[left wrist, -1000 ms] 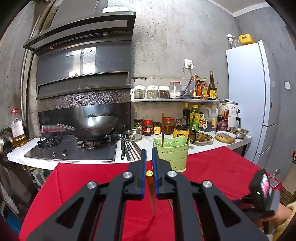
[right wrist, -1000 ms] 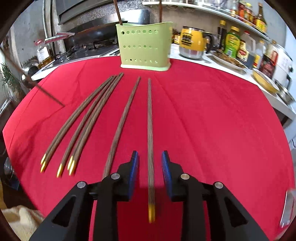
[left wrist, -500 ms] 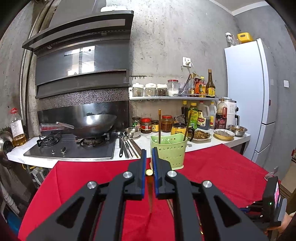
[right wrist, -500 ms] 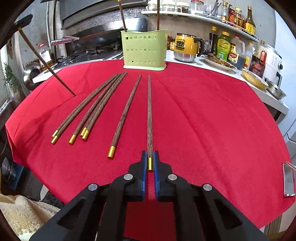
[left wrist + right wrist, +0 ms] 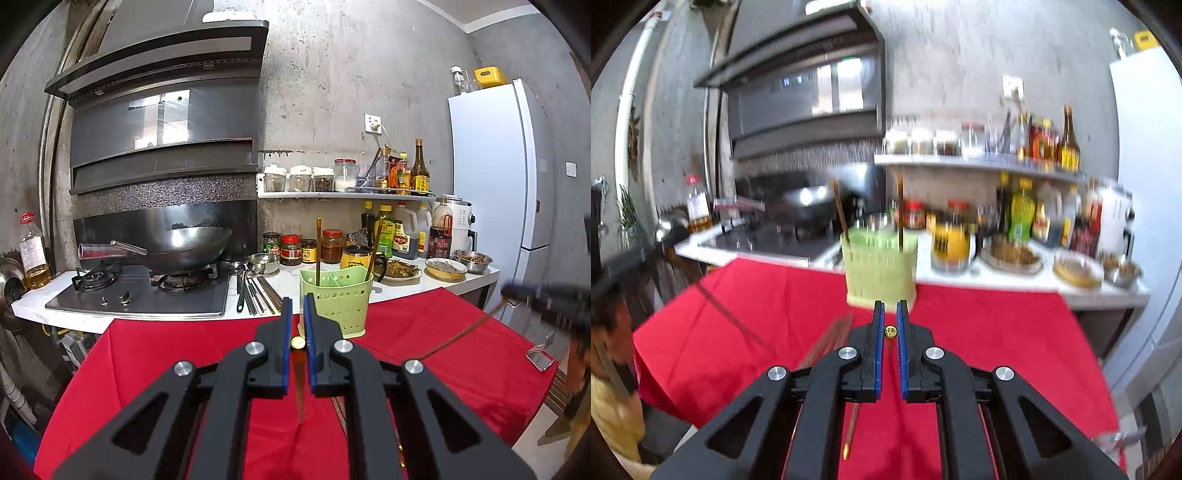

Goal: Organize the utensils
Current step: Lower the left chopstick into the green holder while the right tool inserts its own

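Landmark: green holder [image 5: 338,301], a perforated caddy at the far edge of the red cloth [image 5: 177,354], with two chopsticks already standing in it.
Just changed: the right gripper [image 5: 890,332] has closed its fingers on the chopstick that lay between them a second ago and has lifted it off the cloth; its view, then tilted down at the row of sticks, now faces the holder and is smeared with motion.
Right fingers: pressed onto the right-hand chopstick [image 5: 890,331], whose gold cap shows end-on between the blue pads, short of the holder.
Left fingers: the left gripper [image 5: 297,341] is unmoved, pinching the left-hand chopstick [image 5: 299,384], gold cap up, tip on the cloth, on the near side of the holder.
Seen from the left: a blurred dark shape at the right edge trails a thin stick slanting down toward the cloth, probably the right gripper and its load.
Meaning for the task: each hand now carries a stick, so the drop into the holder looks like the next step.
Left on the cloth: loose chopsticks [image 5: 831,338], blurred, near-left of the holder.
Surface: cloth-covered counter.
Room: behind the holder, a white kitchen counter with wok [image 5: 184,247], jars and bottles; a fridge [image 5: 491,177] to its right.
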A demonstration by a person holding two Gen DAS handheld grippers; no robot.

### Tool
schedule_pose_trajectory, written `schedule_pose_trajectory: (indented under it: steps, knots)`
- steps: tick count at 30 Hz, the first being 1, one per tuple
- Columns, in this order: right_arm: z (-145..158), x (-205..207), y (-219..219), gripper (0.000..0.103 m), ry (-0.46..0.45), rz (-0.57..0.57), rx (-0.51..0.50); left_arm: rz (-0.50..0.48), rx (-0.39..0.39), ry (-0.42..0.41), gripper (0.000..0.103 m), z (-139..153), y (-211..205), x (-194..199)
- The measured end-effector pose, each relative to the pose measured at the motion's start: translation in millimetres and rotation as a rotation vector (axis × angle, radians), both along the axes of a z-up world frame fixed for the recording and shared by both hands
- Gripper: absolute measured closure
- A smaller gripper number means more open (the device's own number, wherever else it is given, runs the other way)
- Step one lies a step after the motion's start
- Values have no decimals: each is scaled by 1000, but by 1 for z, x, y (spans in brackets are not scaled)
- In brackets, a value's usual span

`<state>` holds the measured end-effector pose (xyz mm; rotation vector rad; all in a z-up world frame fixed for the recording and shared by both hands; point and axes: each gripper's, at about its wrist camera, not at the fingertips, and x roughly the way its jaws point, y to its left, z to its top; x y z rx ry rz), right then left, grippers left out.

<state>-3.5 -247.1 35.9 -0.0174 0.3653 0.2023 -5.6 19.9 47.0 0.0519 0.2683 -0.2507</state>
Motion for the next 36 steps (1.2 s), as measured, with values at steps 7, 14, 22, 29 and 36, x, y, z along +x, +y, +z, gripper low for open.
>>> schedule_pose_trajectory:
  steps: [7,14,22,29,36]
  knots:
    - [21,33,-2,96,-7,-2,-1,-20,-10,5,97,1,-1,5]
    - [-3,70,1,95,64,-20,-9,-32,-7,117,97,-18,-8,37]
    - [-44,77,7,96,139,-26,-10,-41,-9,203,97,-41,-4,50]
    - [-28,87,6,96,107,-19,5,-73,-38,151,97,-13,-5,63]
    - [-1,120,22,96,20,15,-11,-135,-19,67,97,16,-42,100]
